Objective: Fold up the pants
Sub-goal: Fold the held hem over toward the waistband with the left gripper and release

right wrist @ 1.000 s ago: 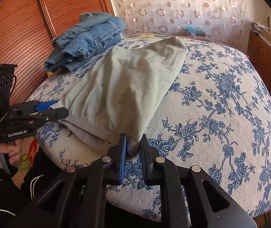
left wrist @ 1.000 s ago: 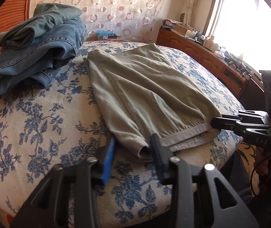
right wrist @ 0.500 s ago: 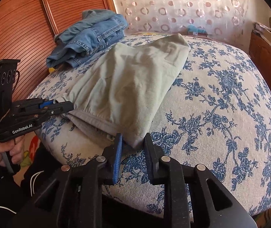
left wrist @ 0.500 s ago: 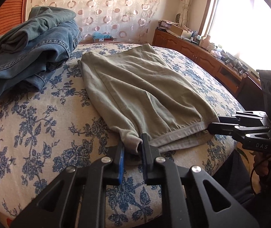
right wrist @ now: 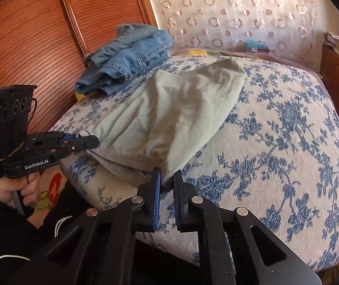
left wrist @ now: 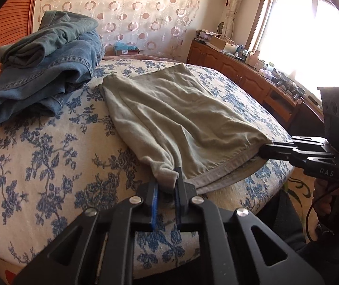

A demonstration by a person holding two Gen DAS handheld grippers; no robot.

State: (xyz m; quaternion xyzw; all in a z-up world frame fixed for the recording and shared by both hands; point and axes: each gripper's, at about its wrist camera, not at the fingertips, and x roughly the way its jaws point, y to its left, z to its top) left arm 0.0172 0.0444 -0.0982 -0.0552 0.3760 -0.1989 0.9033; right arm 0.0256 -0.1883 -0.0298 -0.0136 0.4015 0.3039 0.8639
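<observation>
Evidently both tools have closed since a second ago, and both jaws are closing yet: the left tool (left wrist: 167, 185) now pinches the near left corner of the olive pants (left wrist: 176, 118), the right tool (right wrist: 168, 180) the near right corner. Pants lie half-folded on the bed (left wrist: 50, 154); the next fold appears ready. Both tools angle downward at the near hem, a hand (right wrist: 17, 187) gripping the left handle.

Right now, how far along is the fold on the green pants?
Done: the green pants lie flat and already doubled on the floral bed, beside folded jeans. In hand: the left gripper and right gripper are closing on the two near corners, cloth between their pads. Left: probably carrying that near edge toward the far end and smoothing.
</observation>
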